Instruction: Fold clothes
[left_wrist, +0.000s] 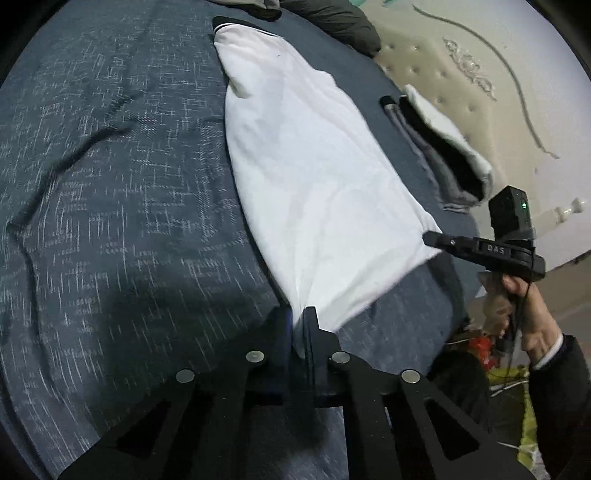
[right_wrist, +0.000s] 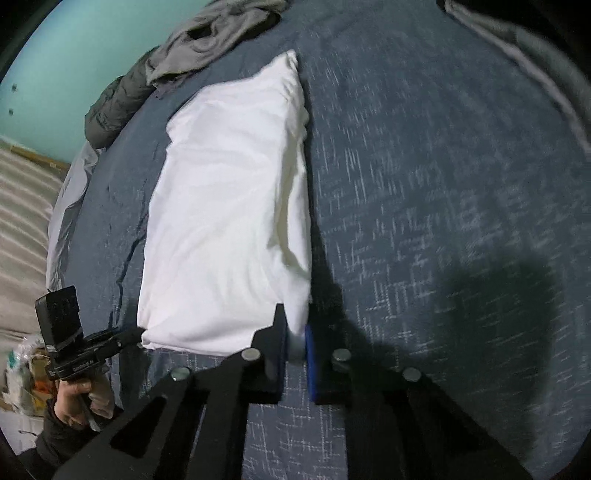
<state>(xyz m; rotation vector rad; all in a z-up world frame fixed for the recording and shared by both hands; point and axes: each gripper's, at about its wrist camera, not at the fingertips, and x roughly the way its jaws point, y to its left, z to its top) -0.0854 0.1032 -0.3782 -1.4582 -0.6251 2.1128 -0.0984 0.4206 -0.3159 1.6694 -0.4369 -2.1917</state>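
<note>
Pinching white garment (left_wrist: 314, 177) corners, both fingers (left_wrist: 310, 325) closed.

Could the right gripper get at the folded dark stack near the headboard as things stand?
Probably not freely: the right gripper is shut on the white garment, though bare bedspread lies between it and the dark stack.

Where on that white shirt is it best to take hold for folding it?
At its two near corners, coming from the near hem. The white shirt lies flat and long on the bed; left gripper and right gripper already pinch those corners.
</note>
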